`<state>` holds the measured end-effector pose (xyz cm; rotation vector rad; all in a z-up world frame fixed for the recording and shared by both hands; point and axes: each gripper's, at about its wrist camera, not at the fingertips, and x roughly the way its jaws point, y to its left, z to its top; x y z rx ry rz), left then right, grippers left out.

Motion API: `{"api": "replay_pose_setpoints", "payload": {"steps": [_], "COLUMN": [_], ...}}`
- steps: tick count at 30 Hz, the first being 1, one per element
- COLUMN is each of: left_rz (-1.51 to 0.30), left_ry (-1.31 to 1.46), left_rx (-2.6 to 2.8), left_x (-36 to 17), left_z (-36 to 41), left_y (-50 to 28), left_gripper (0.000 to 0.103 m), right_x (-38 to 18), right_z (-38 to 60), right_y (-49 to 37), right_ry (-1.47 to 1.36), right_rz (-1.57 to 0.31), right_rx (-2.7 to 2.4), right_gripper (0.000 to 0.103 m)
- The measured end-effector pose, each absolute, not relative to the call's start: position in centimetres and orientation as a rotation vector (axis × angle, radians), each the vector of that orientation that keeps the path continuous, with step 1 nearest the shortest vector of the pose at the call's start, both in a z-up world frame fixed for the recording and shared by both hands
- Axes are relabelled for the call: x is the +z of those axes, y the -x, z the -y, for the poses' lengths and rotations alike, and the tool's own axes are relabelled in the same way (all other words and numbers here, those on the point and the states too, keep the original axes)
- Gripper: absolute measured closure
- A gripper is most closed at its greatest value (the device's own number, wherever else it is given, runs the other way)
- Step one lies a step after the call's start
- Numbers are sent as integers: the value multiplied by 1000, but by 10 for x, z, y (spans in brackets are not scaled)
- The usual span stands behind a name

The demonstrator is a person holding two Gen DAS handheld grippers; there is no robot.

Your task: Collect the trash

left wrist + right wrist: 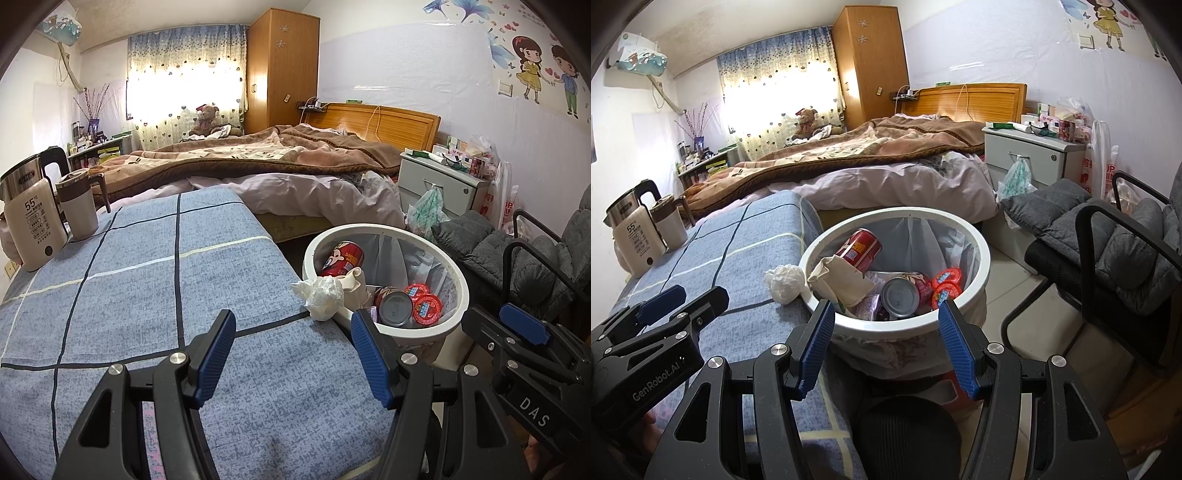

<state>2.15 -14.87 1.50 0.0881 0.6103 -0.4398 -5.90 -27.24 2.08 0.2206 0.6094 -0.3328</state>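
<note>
White crumpled tissue (322, 298) sits at the surface (147, 295) edge, touching the bin (458, 291) rim; a clumsy nudge could drop it to the floor. Left tool (291, 354) and right tool (886, 341) both gape wide, empty.

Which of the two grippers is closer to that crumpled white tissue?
Left, I think. The left gripper sits just short of the tissue; the right gripper is off beside the bin.

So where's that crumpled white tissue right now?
The crumpled white tissue lies on the blue checked tablecloth, at its right edge against the rim of the white round trash bin, ahead of the open left gripper.
</note>
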Motion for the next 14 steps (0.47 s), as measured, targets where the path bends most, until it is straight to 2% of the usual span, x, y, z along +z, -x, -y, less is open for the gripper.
{"api": "replay_pose_setpoints", "payload": {"steps": [14], "left_rz": [-617], "left_ry": [-85], "left_rx": [-437], "left_x": [14], "left_z": [148], "left_y": [-22], "left_gripper": [36], "right_x": [21], "right_z": [272], "right_y": [59], "right_ry": [-222], "right_rz": [-609], "right_rx": [-333], "right_gripper": [44]}}
